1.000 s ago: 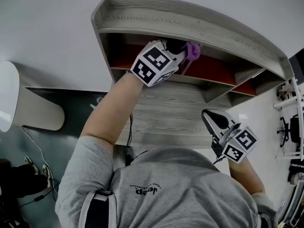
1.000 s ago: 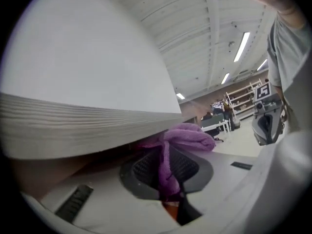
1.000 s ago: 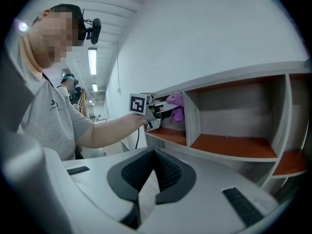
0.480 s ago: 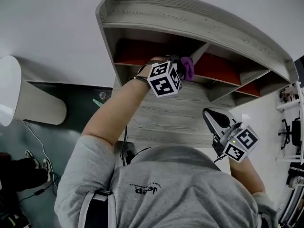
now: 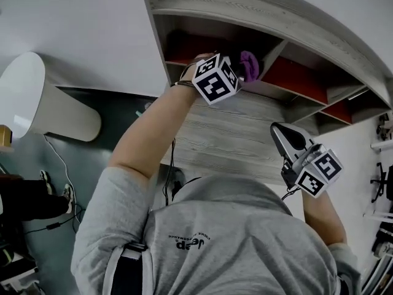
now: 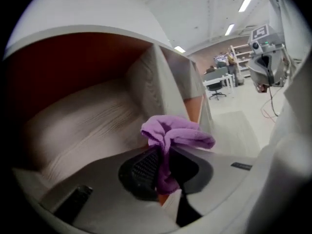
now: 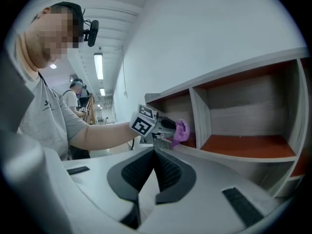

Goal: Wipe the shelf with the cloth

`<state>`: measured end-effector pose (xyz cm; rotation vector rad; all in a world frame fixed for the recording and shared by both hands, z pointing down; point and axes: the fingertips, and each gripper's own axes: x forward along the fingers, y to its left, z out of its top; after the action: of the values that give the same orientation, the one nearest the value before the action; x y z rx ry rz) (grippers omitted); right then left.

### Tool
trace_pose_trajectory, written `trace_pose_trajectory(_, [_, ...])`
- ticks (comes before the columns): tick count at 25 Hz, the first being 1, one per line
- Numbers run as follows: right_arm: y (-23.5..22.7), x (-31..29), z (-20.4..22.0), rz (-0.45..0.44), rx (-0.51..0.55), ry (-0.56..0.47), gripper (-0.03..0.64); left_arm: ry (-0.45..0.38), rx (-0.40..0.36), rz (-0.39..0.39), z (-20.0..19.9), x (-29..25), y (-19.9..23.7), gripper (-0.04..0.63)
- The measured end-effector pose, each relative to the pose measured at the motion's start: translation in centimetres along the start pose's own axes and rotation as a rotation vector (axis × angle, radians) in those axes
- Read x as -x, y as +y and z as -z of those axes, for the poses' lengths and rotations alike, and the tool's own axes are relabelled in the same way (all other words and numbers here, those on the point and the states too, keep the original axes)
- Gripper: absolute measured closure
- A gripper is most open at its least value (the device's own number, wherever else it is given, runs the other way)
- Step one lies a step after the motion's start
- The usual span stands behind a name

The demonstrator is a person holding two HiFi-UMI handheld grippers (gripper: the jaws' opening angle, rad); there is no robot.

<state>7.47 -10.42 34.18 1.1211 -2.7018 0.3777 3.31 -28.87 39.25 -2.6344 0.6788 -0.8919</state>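
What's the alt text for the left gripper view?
The left gripper is shut on a bunched purple cloth, at the mouth of a shelf compartment with grey wood-grain floor and red back panel. A divider stands just beyond.

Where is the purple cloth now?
In the head view's upper centre, the left tongs pinch the purple cloth inside the grey wooden shelf, leftmost compartment.
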Motion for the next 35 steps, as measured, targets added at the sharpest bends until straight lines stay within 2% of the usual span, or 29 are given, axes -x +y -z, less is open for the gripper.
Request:
trace_pose_trajectory(3, [-0.9,0.1,0.4,-0.025,0.013,-0.007,0.595,0.010,0.123,-0.175,1.8,2.6,3.4,0.523])
trace_pose_trajectory(7, [-1.1,-0.5,0.8,-0.103,0.048,-0.016,0.595,0.010,0.281,-0.428,3.3,7.2,7.4,0.523])
trace_pose_trajectory(11, [-0.9,-1.6,2.8,-0.200,0.043,0.018,0.595,0.052,0.360,-0.630,5.1,10.5,9.9,0.523])
trace_pose_trajectory(13, [-0.7,-2.5,3.7,-0.231,0.047,0.039,0.595,0.065,0.384,-0.699,5.8,11.1,11.3,0.523])
trace_pose_trajectory(17, [0.7,-4.2,5.0,-0.228,0.038,0.043,0.595,0.022,0.436,-0.780,6.2,11.3,14.3,0.523])
trace_pose_trajectory(20, [2.0,-5.5,6.7,-0.211,-0.013,0.051,0.595,0.000,0.524,-0.846,7.9,11.7,17.0,0.523])
trace_pose_trajectory(23, [3.4,-5.7,8.0,-0.166,-0.031,0.083,0.595,-0.079,0.650,-0.829,7.7,11.1,18.5,0.523])
trace_pose_trajectory(26, [4.8,-5.8,8.4,-0.113,-0.051,0.071,0.595,-0.152,0.714,-0.827,6.7,11.2,19.6,0.522])
trace_pose_trajectory(32, [4.5,-3.7,8.5,-0.069,-0.076,0.016,0.595,-0.221,0.729,-0.879,6.1,11.0,21.4,0.522])
trace_pose_trajectory(35, [2.4,-2.1,8.5,-0.084,-0.096,-0.006,0.596,-0.235,0.685,-0.940,5.8,11.0,22.2,0.522])
